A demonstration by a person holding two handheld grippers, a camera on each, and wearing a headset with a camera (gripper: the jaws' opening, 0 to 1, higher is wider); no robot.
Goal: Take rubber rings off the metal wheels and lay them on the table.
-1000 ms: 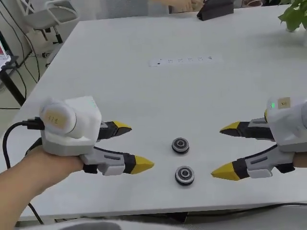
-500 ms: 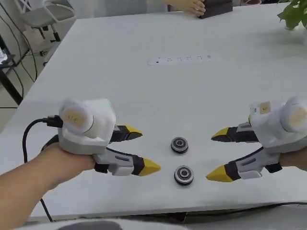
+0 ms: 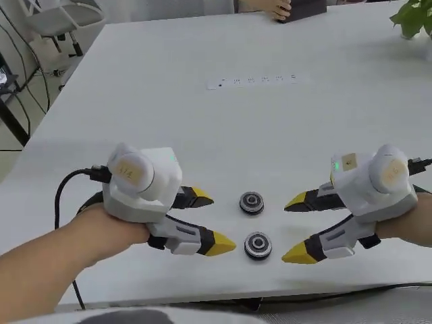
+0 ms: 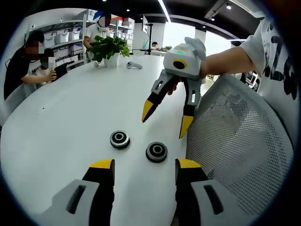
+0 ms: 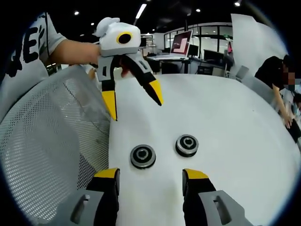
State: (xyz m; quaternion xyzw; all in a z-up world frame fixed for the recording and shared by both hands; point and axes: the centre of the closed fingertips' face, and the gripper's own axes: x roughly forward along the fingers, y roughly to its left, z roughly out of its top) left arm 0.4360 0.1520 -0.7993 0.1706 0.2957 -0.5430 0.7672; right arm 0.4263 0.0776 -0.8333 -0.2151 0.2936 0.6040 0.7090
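Two small metal wheels with black rubber rings lie flat on the white table: the far wheel point(image 3: 252, 202) point(image 4: 120, 139) point(image 5: 187, 145) and the near wheel point(image 3: 258, 245) point(image 4: 156, 151) point(image 5: 143, 156). My left gripper point(image 3: 214, 221) point(image 4: 145, 166) point(image 5: 133, 102) stands open just left of them, jaws pointing right. My right gripper point(image 3: 294, 227) point(image 5: 151, 176) point(image 4: 164, 117) stands open just right of them, jaws pointing left. Neither gripper touches a wheel, and nothing sits between either pair of jaws.
A white power strip point(image 3: 252, 82) lies across the table's middle. A potted plant point(image 3: 413, 18) stands at the far right corner. A person's hand point(image 3: 273, 8) and a dark box rest at the far edge. A mesh chair back point(image 4: 235, 141) stands at the near table edge.
Both grippers have moved inward toward the two wheels, the left one rightward and the right one leftward. The wheels have not moved.
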